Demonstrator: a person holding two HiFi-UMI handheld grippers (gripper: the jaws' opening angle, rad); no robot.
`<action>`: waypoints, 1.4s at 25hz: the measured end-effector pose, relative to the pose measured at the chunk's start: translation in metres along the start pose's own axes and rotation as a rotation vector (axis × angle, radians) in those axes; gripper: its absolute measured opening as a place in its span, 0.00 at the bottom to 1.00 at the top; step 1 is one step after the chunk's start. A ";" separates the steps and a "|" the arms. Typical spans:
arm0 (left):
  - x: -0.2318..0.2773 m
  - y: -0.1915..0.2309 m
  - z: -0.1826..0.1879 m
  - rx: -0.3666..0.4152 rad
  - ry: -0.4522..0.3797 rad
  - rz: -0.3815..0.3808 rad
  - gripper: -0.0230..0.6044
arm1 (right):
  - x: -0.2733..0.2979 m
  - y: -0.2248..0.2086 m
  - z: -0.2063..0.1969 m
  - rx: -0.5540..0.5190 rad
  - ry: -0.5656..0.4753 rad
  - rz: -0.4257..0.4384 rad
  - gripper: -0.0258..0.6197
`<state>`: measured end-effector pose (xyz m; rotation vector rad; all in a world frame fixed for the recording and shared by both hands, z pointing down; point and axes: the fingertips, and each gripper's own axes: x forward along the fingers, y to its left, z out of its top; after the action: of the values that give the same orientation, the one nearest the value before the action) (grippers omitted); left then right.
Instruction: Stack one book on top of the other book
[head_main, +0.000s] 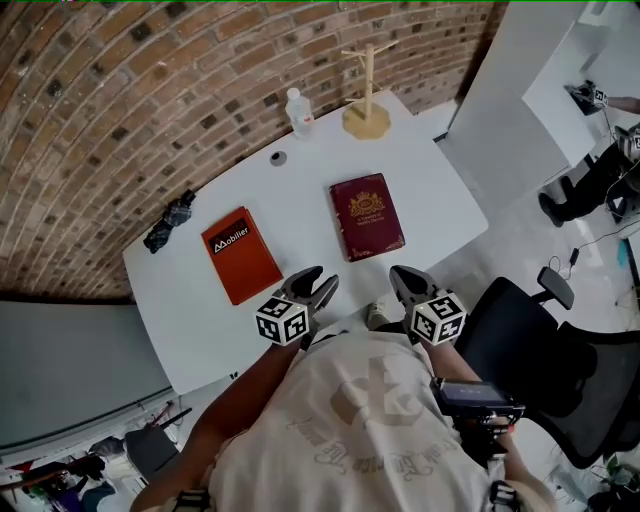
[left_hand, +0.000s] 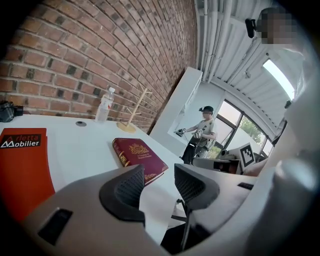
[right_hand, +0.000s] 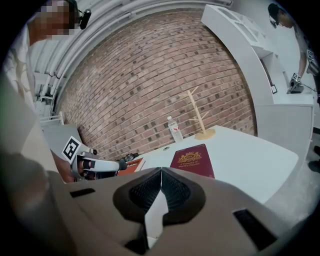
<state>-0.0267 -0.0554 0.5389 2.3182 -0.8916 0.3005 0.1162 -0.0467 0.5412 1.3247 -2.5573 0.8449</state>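
Right now both books lie flat on the white bench (head_main: 430, 190), well apart and not stacked. The orange book (head_main: 241, 254) is on the left, the maroon book (head_main: 367, 215) on the right. Left tongs (head_main: 322, 281) and right tongs (head_main: 402, 276) sit at the bench's near edge and touch neither book.

Tong state comes from the gripper views:
- Left gripper view: left tongs (left_hand: 159, 185) are released. The jaws stand apart with nothing between them; only bench edge and floor show through the gap.
- Right gripper view: right tongs (right_hand: 161, 171) are clenched on nothing, pads meeting tip to tip.

Head view only:
- Full layout from above, including the spacing between the books.
- Black office chair (head_main: 530, 340) at the right.

Left gripper view only:
- A second person (left_hand: 202, 131) stands far back near the windows.
- Maroon book (left_hand: 140, 155) lies just beyond the jaws, spine toward the camera.

Right gripper view only:
- Left tongs seen side-on with their marker cube (right_hand: 71, 148), covering most of the orange book.

Along the brick wall side:
- Plastic bottle (head_main: 299, 112).
- Wooden stand (head_main: 366, 110).
- Small dark round item (head_main: 278, 158).
- Black bundle (head_main: 170, 222) at the left end; I can't tell what it is.
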 end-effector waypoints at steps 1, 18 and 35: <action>0.002 0.002 0.000 -0.006 0.005 0.005 0.34 | 0.001 -0.003 0.000 0.003 0.002 -0.001 0.07; 0.046 0.026 0.004 -0.197 0.042 0.047 0.47 | 0.037 -0.049 0.022 0.004 0.073 0.037 0.07; 0.071 0.044 0.007 -0.357 0.011 0.144 0.48 | 0.086 -0.104 0.019 -0.048 0.225 0.058 0.07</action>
<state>-0.0034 -0.1224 0.5838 1.9278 -1.0183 0.1952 0.1492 -0.1652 0.6000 1.0796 -2.4341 0.8816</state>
